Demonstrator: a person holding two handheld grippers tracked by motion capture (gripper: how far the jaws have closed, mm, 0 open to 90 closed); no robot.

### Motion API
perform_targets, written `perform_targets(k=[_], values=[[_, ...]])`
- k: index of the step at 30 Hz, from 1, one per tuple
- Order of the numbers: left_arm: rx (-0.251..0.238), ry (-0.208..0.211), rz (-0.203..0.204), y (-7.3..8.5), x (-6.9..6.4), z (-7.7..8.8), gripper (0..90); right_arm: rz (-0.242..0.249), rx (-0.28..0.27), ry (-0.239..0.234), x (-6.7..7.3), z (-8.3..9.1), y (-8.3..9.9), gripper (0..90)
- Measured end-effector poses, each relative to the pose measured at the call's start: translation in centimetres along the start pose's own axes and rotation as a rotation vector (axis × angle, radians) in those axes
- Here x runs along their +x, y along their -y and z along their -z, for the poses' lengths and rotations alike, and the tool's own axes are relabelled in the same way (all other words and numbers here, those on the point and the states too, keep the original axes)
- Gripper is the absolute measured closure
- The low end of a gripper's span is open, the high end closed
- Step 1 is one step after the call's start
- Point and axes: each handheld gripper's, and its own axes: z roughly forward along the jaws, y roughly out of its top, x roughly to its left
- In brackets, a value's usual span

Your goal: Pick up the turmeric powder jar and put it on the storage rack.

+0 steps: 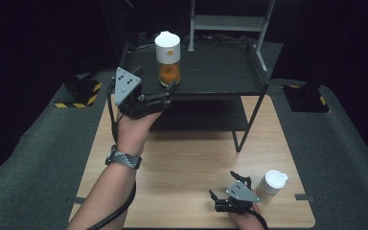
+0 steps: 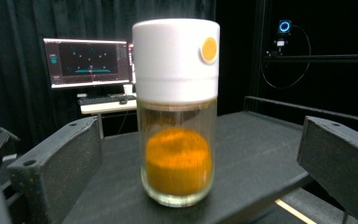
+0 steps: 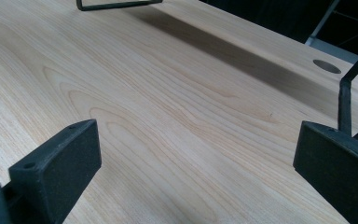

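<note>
orange-powder jar (image 1: 167, 57) stands upright near the front edge of the black shelf (image 1: 220, 72), left gripper (image 1: 165, 96) spread wide around it without contact, right gripper (image 1: 227, 189) wide and empty over the table; a careless jaw nudge could likely topple it.

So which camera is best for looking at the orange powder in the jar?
The left gripper view: the jar stands close and upright on the black shelf, so the orange powder shows clearly through the glass under the white lid. The high view shows the same jar small and far off. The right gripper view looks along the wooden table.
</note>
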Motion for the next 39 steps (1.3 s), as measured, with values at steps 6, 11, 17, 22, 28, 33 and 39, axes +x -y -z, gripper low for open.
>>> perform_targets(k=[6, 11, 17, 22, 28, 33, 39], values=[[-0.008, -0.007, -0.003, 0.9, 0.0, 1.6, 0.4, 0.005, -0.001, 0.002, 0.1, 0.0, 0.0, 0.1], [-0.003, -0.019, 0.0, 1.4, -0.2, 3.1, 0.4, 0.004, 0.0, 0.002, 0.1, 0.0, 0.0, 0.1], [0.014, -0.015, -0.016, 2.4, -0.6, 4.7, 0.4, 0.013, 0.0, 0.004, 0.2, 0.0, 0.0, 0.1], [0.036, -0.008, -0.011, 3.5, -0.6, 5.8, 0.4, 0.012, 0.002, 0.004, 0.2, 0.0, 0.0, 0.1], [0.06, -0.011, -0.022, 5.3, -0.9, 7.1, 0.4, 0.012, 0.002, 0.002, 0.1, 0.0, 0.0, 0.1], [0.077, 0.0, -0.015, 7.3, -1.4, 7.9, 0.4, 0.011, 0.004, 0.004, 0.2, 0.0, -0.1, 0.1], [0.105, 0.005, -0.018, 9.7, -1.9, 8.9, 0.4, 0.013, 0.004, 0.005, 0.2, 0.0, -0.1, 0.1]])
